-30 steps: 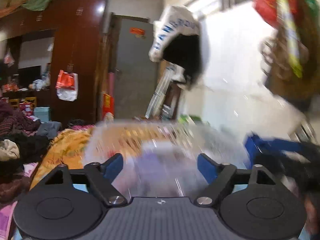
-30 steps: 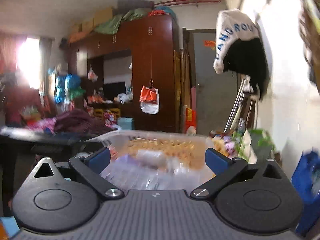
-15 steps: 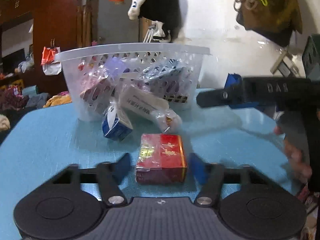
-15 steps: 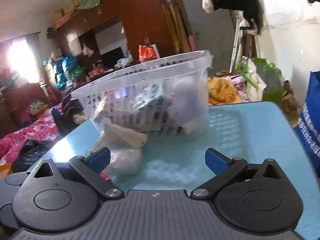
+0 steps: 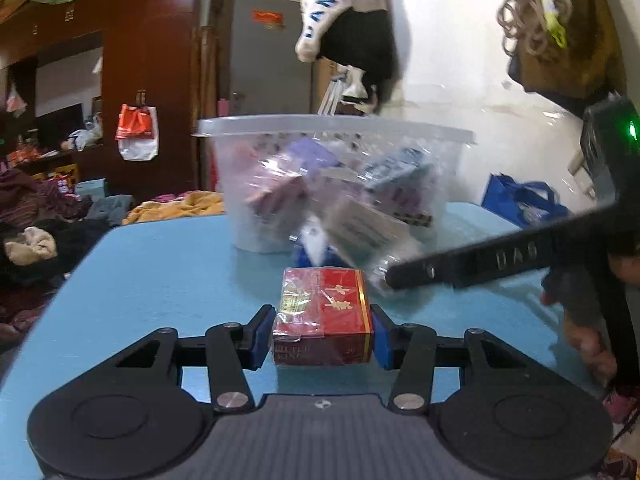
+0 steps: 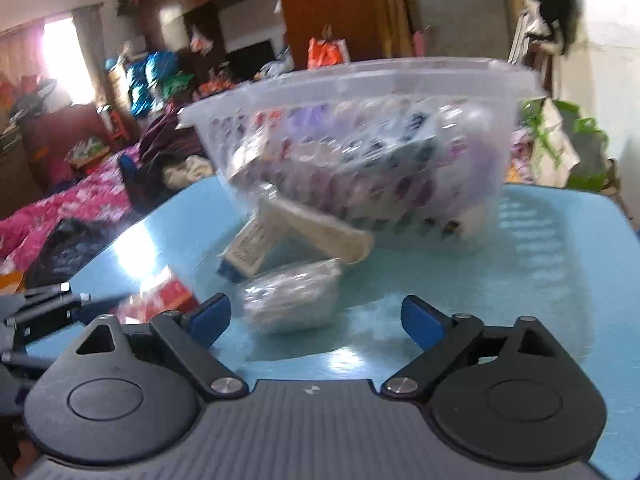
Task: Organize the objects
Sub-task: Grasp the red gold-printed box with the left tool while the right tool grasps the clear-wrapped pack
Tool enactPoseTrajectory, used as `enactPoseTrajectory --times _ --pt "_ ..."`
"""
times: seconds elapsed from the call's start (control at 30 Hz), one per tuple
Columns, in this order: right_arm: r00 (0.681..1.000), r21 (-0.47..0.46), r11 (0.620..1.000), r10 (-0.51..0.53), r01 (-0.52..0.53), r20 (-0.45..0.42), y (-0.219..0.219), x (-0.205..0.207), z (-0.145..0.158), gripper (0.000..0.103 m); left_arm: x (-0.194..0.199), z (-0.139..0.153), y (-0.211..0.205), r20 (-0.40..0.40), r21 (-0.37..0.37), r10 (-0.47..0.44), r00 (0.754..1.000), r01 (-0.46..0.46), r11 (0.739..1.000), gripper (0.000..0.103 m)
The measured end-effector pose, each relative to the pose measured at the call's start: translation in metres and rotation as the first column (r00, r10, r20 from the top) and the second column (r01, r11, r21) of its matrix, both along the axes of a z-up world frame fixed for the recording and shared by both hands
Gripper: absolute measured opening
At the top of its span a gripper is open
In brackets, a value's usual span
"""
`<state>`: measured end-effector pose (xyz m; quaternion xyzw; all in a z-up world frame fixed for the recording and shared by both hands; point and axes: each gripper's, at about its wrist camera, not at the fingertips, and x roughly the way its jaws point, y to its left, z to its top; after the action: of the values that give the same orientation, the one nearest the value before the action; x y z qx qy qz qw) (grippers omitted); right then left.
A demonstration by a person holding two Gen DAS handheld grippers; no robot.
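- On the blue table (image 5: 152,280), the left tool (image 5: 316,340) clamps a red box (image 5: 324,312) between its blue pads.
- Just beyond stands a clear basket (image 5: 336,132) full of packets, more spilled at its foot.
- Right tool (image 6: 316,316), jaws closing, straddles a clear-wrapped packet (image 6: 292,300) without pressing it.

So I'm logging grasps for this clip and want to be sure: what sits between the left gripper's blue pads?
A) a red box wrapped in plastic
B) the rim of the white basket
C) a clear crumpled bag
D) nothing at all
A: in the left wrist view the left gripper has both blue pads pressed against the sides of the red box, which rests on the blue table.
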<state>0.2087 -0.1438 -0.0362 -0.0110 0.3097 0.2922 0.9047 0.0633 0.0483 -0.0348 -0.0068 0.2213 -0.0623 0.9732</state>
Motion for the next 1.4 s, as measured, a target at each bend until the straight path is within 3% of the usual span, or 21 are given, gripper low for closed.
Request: enactPoseTrajectory --times 0.2,0.27,0.47,0.87,1.1,1.4 --pt "0.998 -0.124 0.992 -0.014 0.023 0.068 0.025 -0.003 0.0 0.087 0.001 0.002 0.017 0.01 -0.022 0.022 1.0 -0.022 1.0 0.053" --pt "0.999 -0.14 0.99 -0.003 0.008 0.041 0.026 0.0 -0.003 0.062 -0.001 0.002 0.016 0.017 -0.02 0.017 1.0 -0.017 1.0 0.053" --pt "0.997 -0.075 0.997 -0.019 0.025 0.07 0.007 -0.008 0.002 0.061 -0.001 0.003 0.013 0.035 -0.022 0.005 0.999 -0.004 1.0 0.053" --pt "0.967 0.115 0.991 -0.09 0.064 0.237 -0.039 -0.038 0.021 0.061 -0.01 0.002 0.006 0.122 -0.021 -0.016 0.992 0.018 1.0 0.053" --pt "0.953 0.12 0.99 -0.11 0.078 0.283 -0.043 -0.049 0.025 0.061 -0.017 0.007 0.006 0.173 -0.037 -0.017 0.985 0.023 0.999 0.053" --pt "0.956 0.194 0.981 -0.036 -0.022 0.292 -0.051 -0.057 0.05 0.061 -0.021 0.033 0.011 0.222 -0.066 -0.01 0.975 0.025 0.998 0.053"
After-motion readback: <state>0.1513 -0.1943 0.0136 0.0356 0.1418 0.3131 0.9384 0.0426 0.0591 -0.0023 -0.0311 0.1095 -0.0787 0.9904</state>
